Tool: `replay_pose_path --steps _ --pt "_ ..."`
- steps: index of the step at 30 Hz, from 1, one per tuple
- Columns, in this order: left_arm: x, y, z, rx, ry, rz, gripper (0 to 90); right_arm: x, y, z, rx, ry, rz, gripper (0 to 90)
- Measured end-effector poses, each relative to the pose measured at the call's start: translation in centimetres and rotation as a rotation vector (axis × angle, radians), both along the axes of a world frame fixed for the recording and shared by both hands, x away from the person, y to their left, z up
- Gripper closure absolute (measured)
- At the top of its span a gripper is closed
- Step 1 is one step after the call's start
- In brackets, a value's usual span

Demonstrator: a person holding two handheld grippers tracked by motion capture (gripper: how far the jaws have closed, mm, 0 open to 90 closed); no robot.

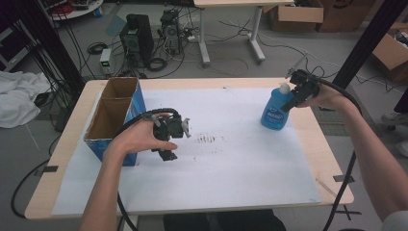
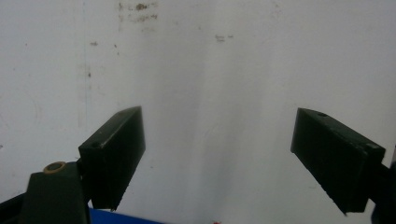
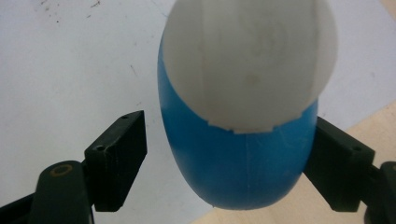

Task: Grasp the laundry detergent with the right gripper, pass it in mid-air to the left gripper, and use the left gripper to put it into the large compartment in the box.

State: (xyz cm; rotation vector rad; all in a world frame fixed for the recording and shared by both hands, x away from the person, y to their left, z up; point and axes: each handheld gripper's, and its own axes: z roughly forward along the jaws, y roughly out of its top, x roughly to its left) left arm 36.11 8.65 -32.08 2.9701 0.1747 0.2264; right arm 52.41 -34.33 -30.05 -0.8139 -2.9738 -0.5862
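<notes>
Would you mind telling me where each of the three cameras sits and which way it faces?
High view: above the person's side, facing forward and down on the table; both forearms, left gripper, right gripper.
Left gripper view: rides the left gripper, facing white paper; open jaws.
Right gripper view: rides the right gripper, looking down on the blue bottle; jaws either side.
Shared: the bottle, high and right gripper views.

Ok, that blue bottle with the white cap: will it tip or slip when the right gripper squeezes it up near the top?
The blue bottle stands upright and tall, so a nudge near the white cap could tip it. Its rounded, smooth-looking sides may slip between the right gripper pads. It is probably plastic, likely to flex rather than break.
</notes>
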Motion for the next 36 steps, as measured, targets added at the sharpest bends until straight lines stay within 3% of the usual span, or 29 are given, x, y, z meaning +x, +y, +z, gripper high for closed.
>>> replay_pose_path --steps 5,15,19,27,30,36 --pt "0.0 0.0 0.0 0.003 0.0 0.0 18.4 -0.2 -0.4 -0.6 0.028 -0.003 -0.012 21.0" --pt "0.0 0.0 0.1 0.005 -0.001 -0.001 18.4 -0.1 -0.3 -0.8 0.028 -0.007 -0.042 21.6" --pt "-0.1 0.1 0.1 -0.001 -0.004 0.0 18.4 -0.1 -0.7 -0.9 0.088 -0.022 -0.046 24.3" --pt "0.0 0.1 0.1 0.001 -0.004 0.0 18.4 -0.4 -0.8 -1.1 0.101 -0.036 -0.049 23.7" --pt "0.0 0.0 0.1 0.001 -0.003 -0.003 18.4 -0.7 -0.9 -1.3 0.146 -0.058 -0.06 23.8" --pt "0.0 0.0 0.1 0.001 -0.004 -0.004 18.4 -1.0 -1.1 -1.6 0.163 -0.08 -0.07 23.8"
